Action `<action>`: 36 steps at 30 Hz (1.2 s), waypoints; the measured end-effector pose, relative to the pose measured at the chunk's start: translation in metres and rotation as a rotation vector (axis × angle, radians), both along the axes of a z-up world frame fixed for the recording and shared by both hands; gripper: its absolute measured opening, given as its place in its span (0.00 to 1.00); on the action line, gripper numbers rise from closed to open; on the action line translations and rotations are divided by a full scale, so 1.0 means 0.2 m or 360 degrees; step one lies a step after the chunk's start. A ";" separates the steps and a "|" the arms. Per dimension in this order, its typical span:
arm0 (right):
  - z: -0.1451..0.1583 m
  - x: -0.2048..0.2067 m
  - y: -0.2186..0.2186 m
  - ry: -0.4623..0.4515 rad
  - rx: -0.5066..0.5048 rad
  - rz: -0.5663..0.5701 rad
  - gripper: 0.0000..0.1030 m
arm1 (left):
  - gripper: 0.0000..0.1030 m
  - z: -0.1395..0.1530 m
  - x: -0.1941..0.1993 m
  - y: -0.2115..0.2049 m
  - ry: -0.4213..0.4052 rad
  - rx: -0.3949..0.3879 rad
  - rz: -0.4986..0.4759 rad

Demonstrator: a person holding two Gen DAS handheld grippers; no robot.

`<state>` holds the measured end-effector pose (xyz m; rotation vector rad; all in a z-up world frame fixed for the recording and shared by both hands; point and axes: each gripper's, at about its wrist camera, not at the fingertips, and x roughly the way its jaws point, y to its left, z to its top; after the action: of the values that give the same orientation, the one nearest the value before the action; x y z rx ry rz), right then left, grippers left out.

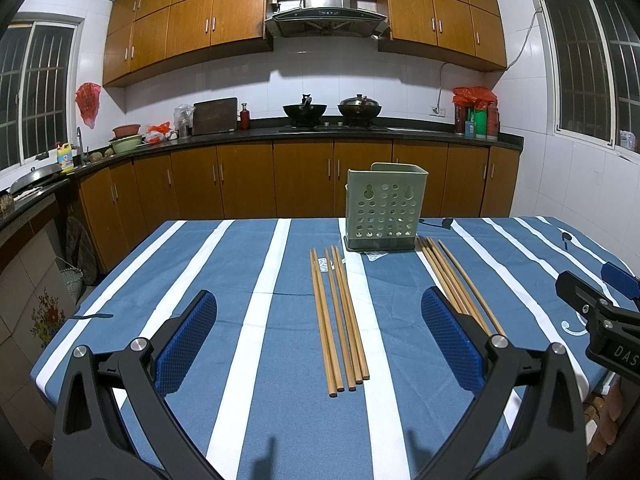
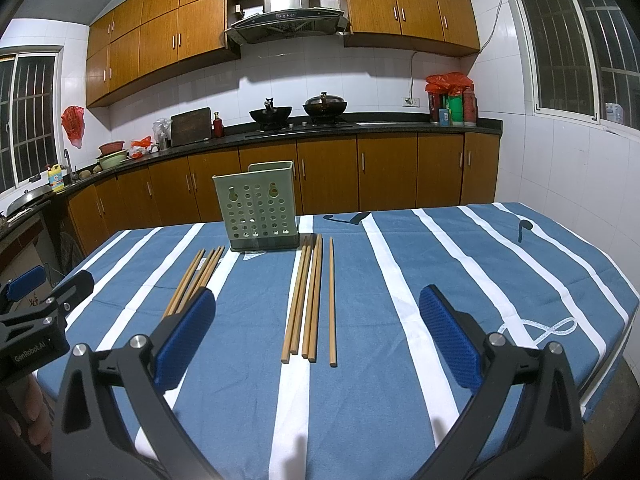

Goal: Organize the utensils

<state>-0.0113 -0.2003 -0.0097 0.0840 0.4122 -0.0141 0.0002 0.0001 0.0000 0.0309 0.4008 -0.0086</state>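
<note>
A green perforated utensil holder [image 1: 385,208] stands upright at the far middle of the table; it also shows in the right wrist view [image 2: 256,209]. Two bundles of several wooden chopsticks lie flat in front of it. The left bundle [image 1: 339,320] lies between my left gripper's fingers [image 1: 452,336]; it shows partly hidden in the right wrist view [image 2: 196,276]. The right bundle [image 2: 310,300] lies ahead of my right gripper [image 2: 316,340]; in the left wrist view [image 1: 456,280] my finger hides part of it. My left gripper [image 1: 318,340] is open and empty. My right gripper is open and empty.
The table carries a blue cloth with white stripes [image 1: 256,304]. Its right edge [image 2: 624,320] and near edge drop off. Kitchen counters with woks [image 1: 305,111] and cabinets stand behind. Each gripper shows at the side of the other's view [image 1: 600,312] [image 2: 36,312].
</note>
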 end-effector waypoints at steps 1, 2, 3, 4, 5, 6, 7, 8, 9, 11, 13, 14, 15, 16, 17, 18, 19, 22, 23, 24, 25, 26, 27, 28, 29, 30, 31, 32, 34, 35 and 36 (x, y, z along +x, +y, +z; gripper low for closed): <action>0.00 0.00 0.00 0.0000 0.0000 0.0000 0.96 | 0.98 0.00 0.00 0.00 0.0000 0.0001 0.0000; 0.00 0.00 0.00 0.0000 0.0000 0.0000 0.96 | 0.98 0.00 0.00 0.00 0.0000 0.0000 0.0000; 0.00 0.00 0.00 0.0000 0.0000 0.0000 0.96 | 0.98 0.00 0.00 0.00 0.0000 0.0000 -0.0001; 0.00 0.00 0.00 0.0000 0.0000 0.0000 0.96 | 0.98 0.00 0.00 0.00 0.0001 0.0000 0.0000; 0.00 0.00 0.00 0.0000 0.0000 0.0000 0.96 | 0.98 0.00 0.00 0.00 0.0000 0.0000 0.0000; 0.00 0.00 0.00 0.0001 0.0001 0.0000 0.96 | 0.98 0.00 0.00 0.00 0.0001 0.0000 0.0000; 0.00 0.00 0.00 0.0001 0.0000 0.0000 0.96 | 0.98 0.00 0.00 0.00 0.0001 -0.0001 0.0000; 0.00 0.00 0.00 0.0002 0.0000 0.0000 0.96 | 0.98 0.00 0.00 0.00 0.0001 -0.0001 0.0000; 0.00 0.00 0.00 0.0002 0.0000 0.0000 0.96 | 0.98 0.00 0.00 0.00 0.0002 -0.0001 0.0000; 0.00 0.00 0.00 0.0002 0.0000 0.0000 0.96 | 0.98 0.00 0.00 0.00 0.0002 -0.0001 0.0000; 0.00 0.00 0.00 0.0003 0.0000 0.0000 0.96 | 0.98 0.00 0.00 0.00 0.0002 -0.0001 0.0000; -0.01 0.01 0.00 0.0003 0.0000 0.0000 0.96 | 0.98 0.00 0.00 0.00 0.0003 -0.0001 0.0000; -0.01 0.01 0.00 0.0004 0.0000 0.0000 0.96 | 0.98 0.00 0.00 0.00 0.0004 -0.0001 0.0000; -0.01 0.01 0.00 0.0006 0.0000 0.0000 0.96 | 0.98 0.00 0.00 0.00 0.0006 -0.0001 0.0000; -0.01 0.01 0.00 0.0008 0.0001 0.0000 0.96 | 0.98 0.00 0.00 0.00 0.0008 -0.0001 0.0000; -0.01 0.01 0.00 0.0011 0.0002 0.0000 0.96 | 0.98 0.00 0.00 0.00 0.0009 0.0000 0.0000; -0.01 0.01 0.00 0.0014 0.0002 0.0000 0.96 | 0.98 -0.01 0.01 0.00 0.0012 0.0000 0.0000; -0.03 0.03 0.01 0.0024 0.0004 -0.0002 0.96 | 0.98 -0.01 0.02 0.01 0.0020 0.0001 0.0002; -0.02 0.03 0.01 0.0027 0.0004 -0.0003 0.96 | 0.98 -0.01 0.02 0.00 0.0024 0.0001 0.0004; -0.01 0.03 0.00 0.0030 0.0004 -0.0004 0.96 | 0.98 -0.01 0.02 0.00 0.0029 0.0003 0.0007; -0.01 0.03 0.00 0.0035 0.0004 -0.0005 0.96 | 0.98 -0.01 0.03 0.00 0.0036 0.0006 0.0011; -0.02 0.05 0.00 0.0041 0.0003 -0.0008 0.96 | 0.98 -0.03 0.05 0.01 0.0046 0.0010 0.0013; -0.04 0.07 0.00 0.0049 0.0000 -0.0013 0.96 | 0.98 -0.03 0.05 0.01 0.0054 0.0013 0.0016; -0.04 0.08 -0.01 0.0059 0.0002 -0.0015 0.96 | 0.98 -0.04 0.06 0.01 0.0066 0.0014 0.0018; -0.04 0.10 -0.01 0.0073 0.0008 -0.0022 0.96 | 0.98 -0.04 0.07 0.02 0.0078 0.0014 0.0020; -0.05 0.12 -0.03 0.0093 0.0020 -0.0043 0.96 | 0.98 -0.05 0.09 0.03 0.0099 0.0014 0.0025; -0.05 0.15 -0.04 0.0116 0.0036 -0.0051 0.96 | 0.98 -0.06 0.12 0.04 0.0138 0.0011 0.0025; -0.06 0.17 -0.05 0.0141 0.0054 -0.0056 0.96 | 0.98 -0.06 0.14 0.05 0.0165 0.0007 0.0026; -0.09 0.24 -0.10 0.0217 0.0093 -0.0084 0.96 | 0.98 -0.08 0.20 0.08 0.0221 0.0000 0.0046; -0.10 0.27 -0.11 0.0245 0.0097 -0.0095 0.96 | 0.98 -0.09 0.22 0.09 0.0239 -0.0001 0.0052; -0.12 0.31 -0.13 0.0281 0.0101 -0.0104 0.95 | 0.98 -0.10 0.24 0.10 0.0253 -0.0001 0.0054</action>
<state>0.0505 -0.2253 -0.0329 0.1595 0.5862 -0.0733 0.0473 0.0197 -0.0191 0.0231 0.5604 0.0225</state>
